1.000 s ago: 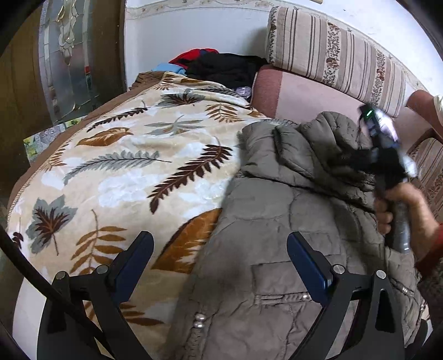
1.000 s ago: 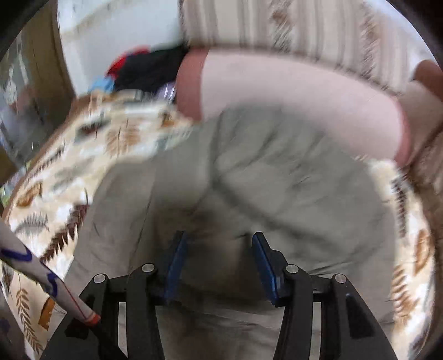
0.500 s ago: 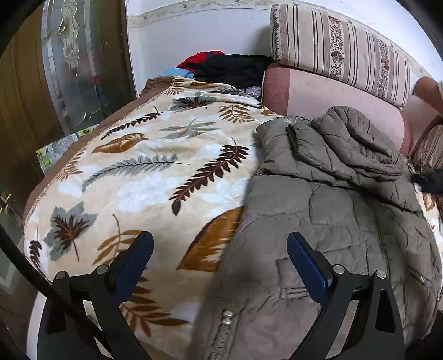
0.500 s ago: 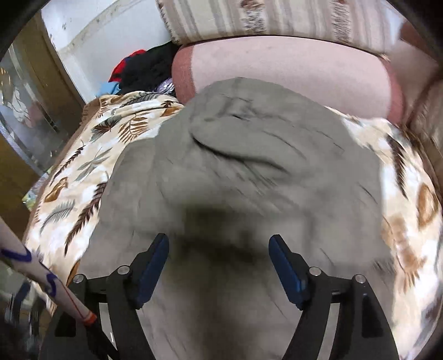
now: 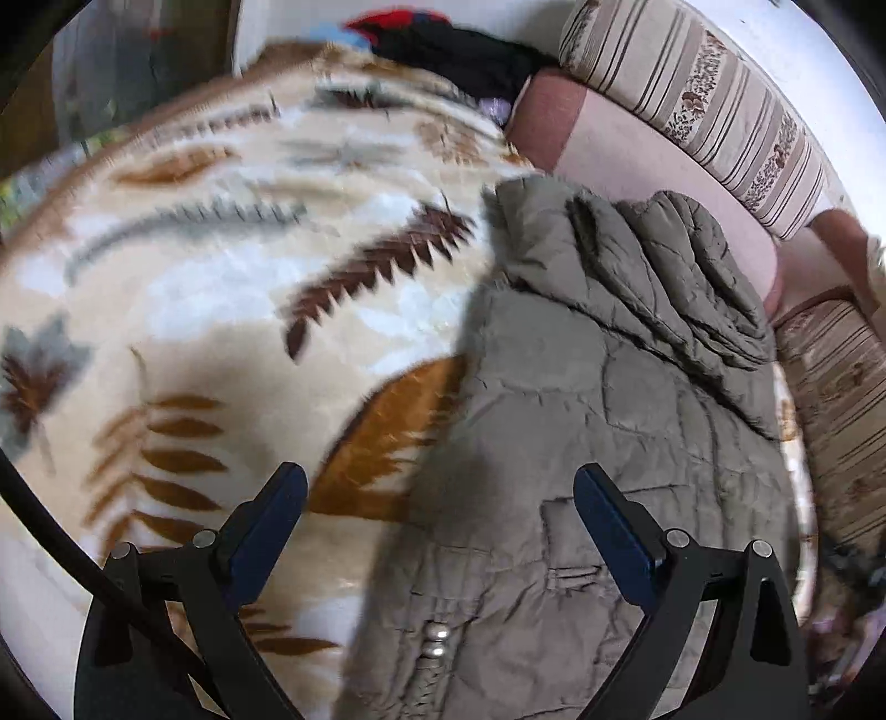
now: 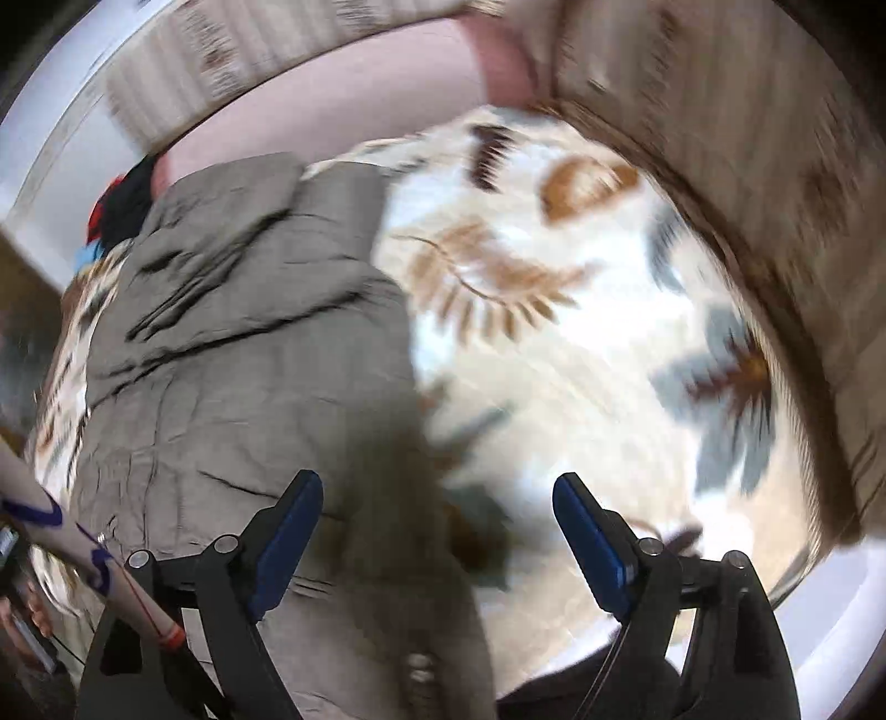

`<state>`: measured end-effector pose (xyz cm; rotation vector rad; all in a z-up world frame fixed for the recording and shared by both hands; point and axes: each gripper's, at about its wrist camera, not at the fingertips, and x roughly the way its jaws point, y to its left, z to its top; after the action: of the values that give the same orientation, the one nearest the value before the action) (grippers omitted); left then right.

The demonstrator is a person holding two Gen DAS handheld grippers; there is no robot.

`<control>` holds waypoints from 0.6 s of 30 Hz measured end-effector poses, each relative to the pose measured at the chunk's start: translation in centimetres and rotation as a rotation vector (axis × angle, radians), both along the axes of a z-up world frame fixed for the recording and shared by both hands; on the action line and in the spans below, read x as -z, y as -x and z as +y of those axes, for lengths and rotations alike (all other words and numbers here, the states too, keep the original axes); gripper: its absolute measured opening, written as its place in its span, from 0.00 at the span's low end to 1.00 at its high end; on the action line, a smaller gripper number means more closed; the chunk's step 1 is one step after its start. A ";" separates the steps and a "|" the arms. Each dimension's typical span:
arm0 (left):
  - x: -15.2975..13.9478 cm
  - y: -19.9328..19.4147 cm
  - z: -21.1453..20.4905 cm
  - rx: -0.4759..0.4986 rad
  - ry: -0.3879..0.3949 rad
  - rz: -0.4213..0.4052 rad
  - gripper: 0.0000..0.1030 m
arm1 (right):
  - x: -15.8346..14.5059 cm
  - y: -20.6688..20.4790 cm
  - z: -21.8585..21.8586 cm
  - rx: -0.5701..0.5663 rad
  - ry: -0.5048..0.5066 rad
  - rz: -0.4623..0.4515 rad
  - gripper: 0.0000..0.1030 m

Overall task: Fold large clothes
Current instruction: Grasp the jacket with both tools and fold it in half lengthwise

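Left claw [image 5: 437,526]: jaws spread wide, holding nothing, poised over the near left edge of the coat [image 5: 598,443], one finger above the blanket [image 5: 221,288], the other above coat fabric.

Right claw [image 6: 437,531]: jaws likewise spread and empty, straddling the coat's [image 6: 243,354] right edge, with the blanket [image 6: 581,343] under its outer finger. Contact with the fabric cannot be confirmed in either view; both are blurred.

The coat lies along the blanket, partly folded: its upper portion is bunched and doubled over near the sofa back [image 5: 692,94]; snaps [image 5: 437,648] show at the near hem.

Assessment: the step in hand appears to be positioning for a grasp at the near end. The next move calls for each claw to close on its own edge, then carry the hem toward the bunched end.

Containers: none seen. A clothes pile [image 5: 443,39] lies at the blanket's far end.
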<state>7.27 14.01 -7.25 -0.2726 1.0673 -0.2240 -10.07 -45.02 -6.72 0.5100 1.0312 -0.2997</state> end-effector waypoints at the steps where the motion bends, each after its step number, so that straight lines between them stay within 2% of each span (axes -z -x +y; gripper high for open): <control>1: 0.6 -0.3 0.2 0.004 0.042 0.026 0.94 | 0.8 0.4 -0.6 0.016 -0.046 -0.013 0.86; 3: 1.9 -1.1 0.4 0.022 0.120 0.079 0.94 | 2.0 0.6 -0.9 0.026 -0.104 -0.028 0.86; 8: 4.8 -3.1 0.4 0.061 0.227 0.184 0.94 | 4.2 -0.4 -0.4 0.005 -0.226 -0.063 0.86; 11: 4.9 -3.2 0.4 0.090 0.253 0.179 0.94 | 5.5 -1.8 0.2 0.005 -0.272 -0.062 0.86; 13: 5.0 -2.9 0.6 0.112 0.296 0.182 0.94 | 6.1 -2.5 0.5 0.014 -0.271 -0.068 0.88; 16: 5.7 -1.9 0.9 0.174 0.488 0.245 0.94 | 6.2 -2.7 1.1 0.003 -0.278 -0.087 0.91; 18: 6.0 -1.0 0.8 0.191 0.525 0.252 0.94 | 6.3 -3.0 1.3 -0.021 -0.314 -0.093 0.91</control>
<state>8.25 14.79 -13.27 -0.6843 1.2743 -0.6584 -7.07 -43.76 -13.06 0.7883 0.9968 -0.0935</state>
